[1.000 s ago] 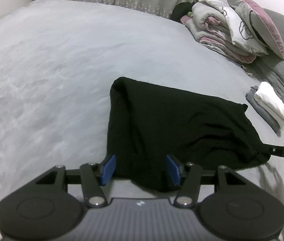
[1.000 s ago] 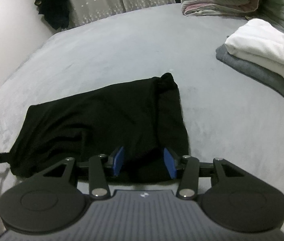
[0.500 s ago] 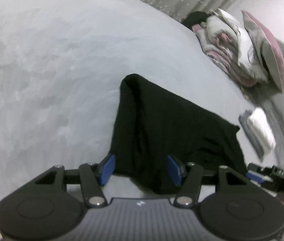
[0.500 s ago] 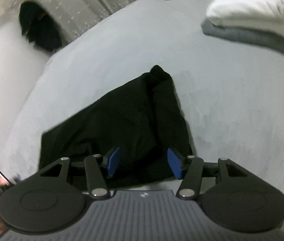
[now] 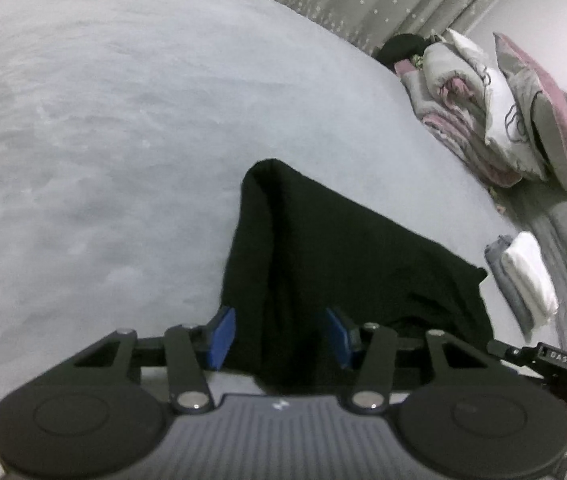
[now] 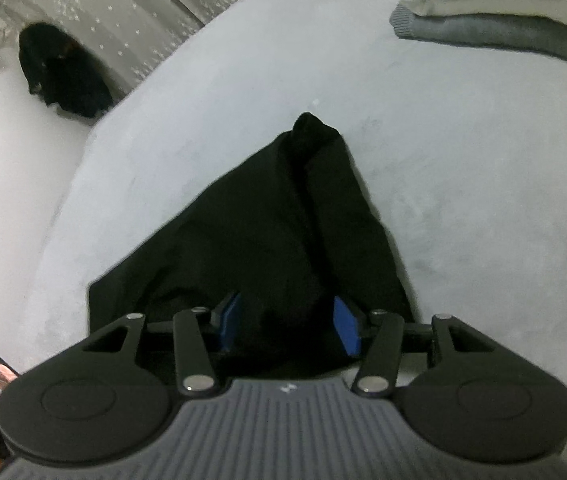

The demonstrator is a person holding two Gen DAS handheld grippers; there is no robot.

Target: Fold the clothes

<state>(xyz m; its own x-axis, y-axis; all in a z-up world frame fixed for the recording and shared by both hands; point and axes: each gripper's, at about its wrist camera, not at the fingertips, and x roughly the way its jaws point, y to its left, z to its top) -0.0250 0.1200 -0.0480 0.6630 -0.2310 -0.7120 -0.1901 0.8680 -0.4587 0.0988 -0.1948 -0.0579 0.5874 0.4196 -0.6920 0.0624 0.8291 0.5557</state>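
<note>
Black garment [image 5: 347, 264] on grey bed cover [image 5: 103, 140], near edge between both tongs, left gripper [image 5: 279, 336] and right gripper [image 6: 290, 322] each half-wide and narrowing, blue pads not visibly pressing cloth, folded white-and-grey stack [image 6: 491, 12] well apart.

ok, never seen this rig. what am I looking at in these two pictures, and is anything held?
No robot: a person holds a two-finger gripper in each hand, each with a fisheye camera looking along its fingers. One picture is from the left gripper, the other from the right gripper; the black frames with blue pads at the bottom are the grippers themselves. A black garment lies on a grey bed, its near edge between both pairs of pads. The left jaws are closing; neither pair visibly presses on the cloth yet. Farther off sit a folded white-on-grey stack and piled bedding.
</note>
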